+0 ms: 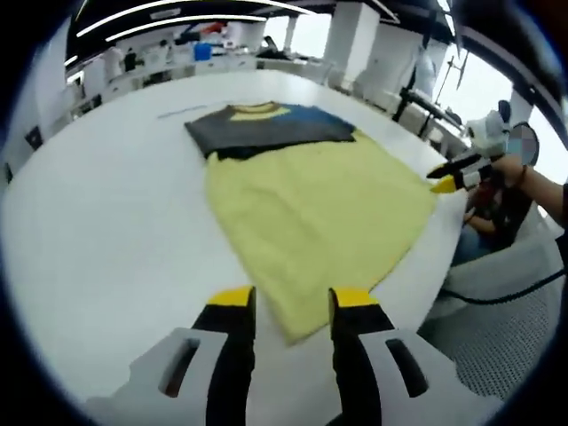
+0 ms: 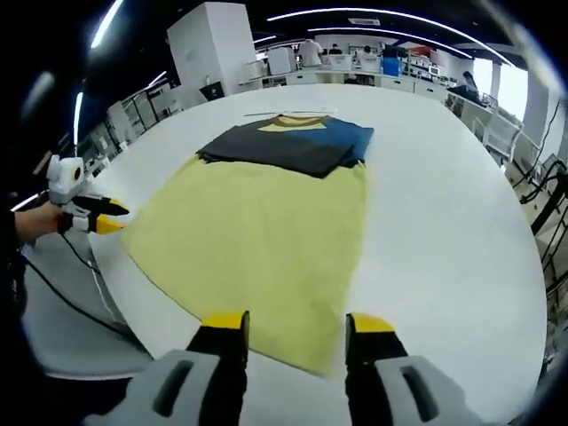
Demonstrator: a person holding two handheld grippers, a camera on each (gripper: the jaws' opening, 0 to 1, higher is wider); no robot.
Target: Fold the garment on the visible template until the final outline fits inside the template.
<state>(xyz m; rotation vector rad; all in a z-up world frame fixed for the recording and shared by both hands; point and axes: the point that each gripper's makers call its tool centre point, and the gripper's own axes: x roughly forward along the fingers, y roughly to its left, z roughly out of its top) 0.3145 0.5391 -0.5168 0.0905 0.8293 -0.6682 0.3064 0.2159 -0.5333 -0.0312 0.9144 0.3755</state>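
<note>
Left gripper view: open left hand-held gripper (image 1: 290, 297) hovers over one hem corner of a yellow shirt (image 1: 311, 204) lying flat on a white surface (image 1: 106, 231).
Right gripper view: open right hand-held gripper (image 2: 295, 321) faces the other corner; pinching both corners evenly should help.

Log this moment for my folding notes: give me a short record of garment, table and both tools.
garment: yellow shirt lying flat, sleeves folded in across the dark top part
surface: white table
left tool: jaws apart, at the hem corner nearest it, holding nothing
right tool: jaws apart, at the hem corner nearest it, holding nothing
fold progress: sleeves in, body not yet folded
template: no outline can be made out
</note>
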